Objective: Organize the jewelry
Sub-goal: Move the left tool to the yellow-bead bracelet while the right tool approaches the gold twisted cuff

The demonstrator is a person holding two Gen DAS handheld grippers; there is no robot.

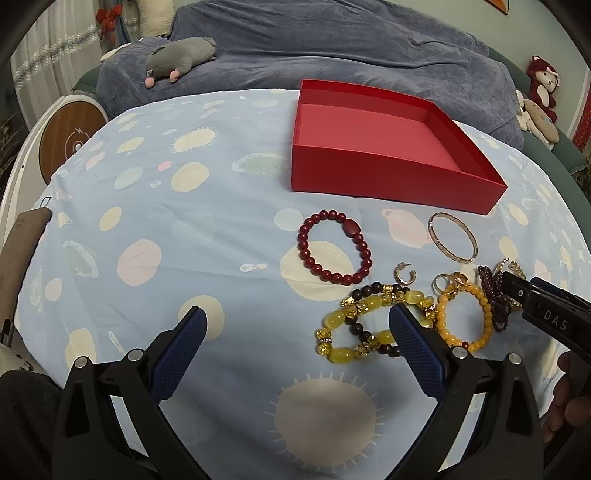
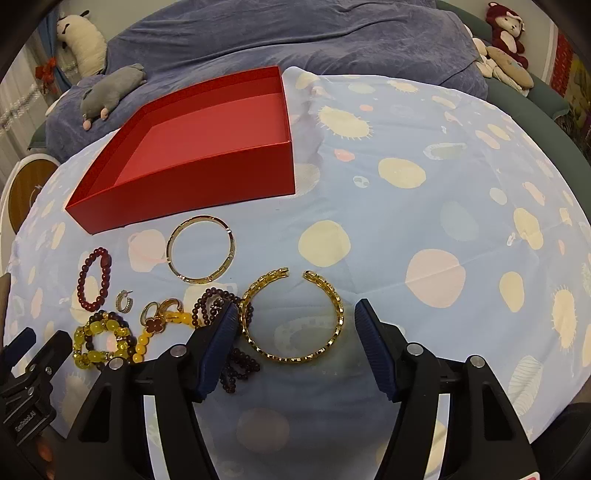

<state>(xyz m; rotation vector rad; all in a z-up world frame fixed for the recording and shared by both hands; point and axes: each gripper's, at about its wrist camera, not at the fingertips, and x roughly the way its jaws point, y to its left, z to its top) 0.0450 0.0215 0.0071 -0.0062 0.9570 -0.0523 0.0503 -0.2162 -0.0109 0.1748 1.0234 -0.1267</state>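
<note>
Right gripper (image 2: pixel 293 341) spread wide, gold cuff (image 2: pixel 291 317) framed between pads, nothing held. Left gripper (image 1: pixel 297 341) wide too. Red box (image 2: pixel 192 147) empty at 11 o'clock. Risk: dark bead strand (image 2: pixel 229 332) touching cuff at 9 o'clock gets snagged.

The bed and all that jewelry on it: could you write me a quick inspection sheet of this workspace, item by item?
Surface: light blue planet-print sheet spread flat over a bed.
Job's things: red box open and empty; dark red bead bracelet, silver bangle, open gold cuff, hoop earring, yellow bead bracelets, rings, dark garnet strand, all on the sheet.
Clutter: nothing seen.
Grippers: left gripper open, empty; right gripper open, straddling the gold cuff.
Cables: nothing seen.
Surroundings: blue blanket, grey plush, red plush monkey.
</note>
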